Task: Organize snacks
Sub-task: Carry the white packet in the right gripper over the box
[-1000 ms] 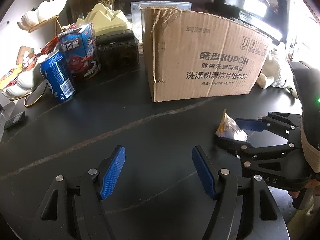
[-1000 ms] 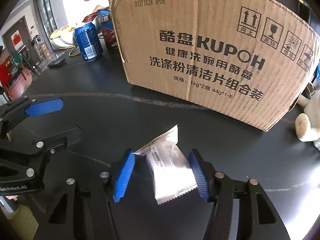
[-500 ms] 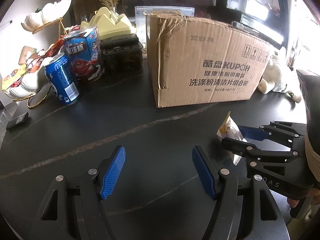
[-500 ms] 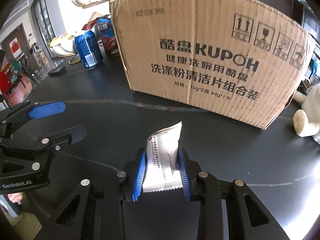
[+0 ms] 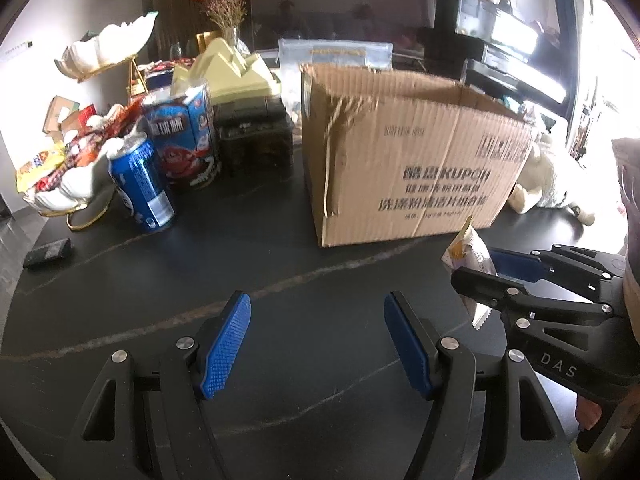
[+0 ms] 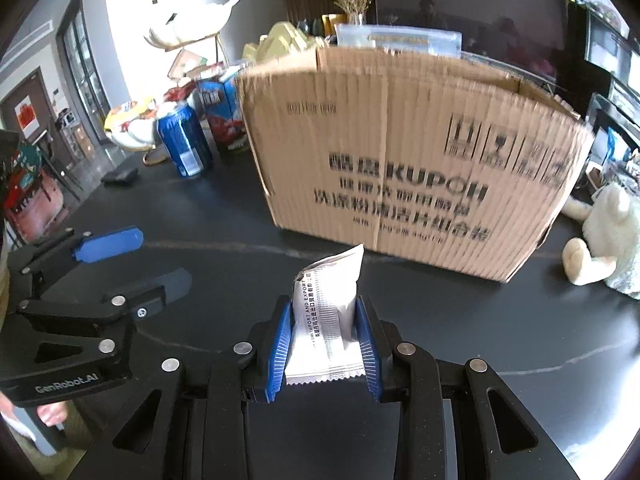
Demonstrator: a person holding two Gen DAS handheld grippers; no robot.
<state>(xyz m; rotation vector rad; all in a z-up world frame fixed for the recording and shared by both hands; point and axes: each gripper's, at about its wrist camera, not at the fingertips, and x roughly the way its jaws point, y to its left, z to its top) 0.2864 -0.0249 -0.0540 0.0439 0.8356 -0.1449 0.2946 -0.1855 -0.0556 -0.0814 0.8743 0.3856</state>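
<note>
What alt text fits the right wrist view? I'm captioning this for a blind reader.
The right gripper pinches a white snack packet upright above a black table, in front of an open cardboard box. The left gripper is open and empty at the left, and a blue can stands beyond it.

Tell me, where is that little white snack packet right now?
The white snack packet is pinched upright in the right tool, lifted above the dark table just in front of the cardboard box. The left wrist view shows it at far right.
</note>
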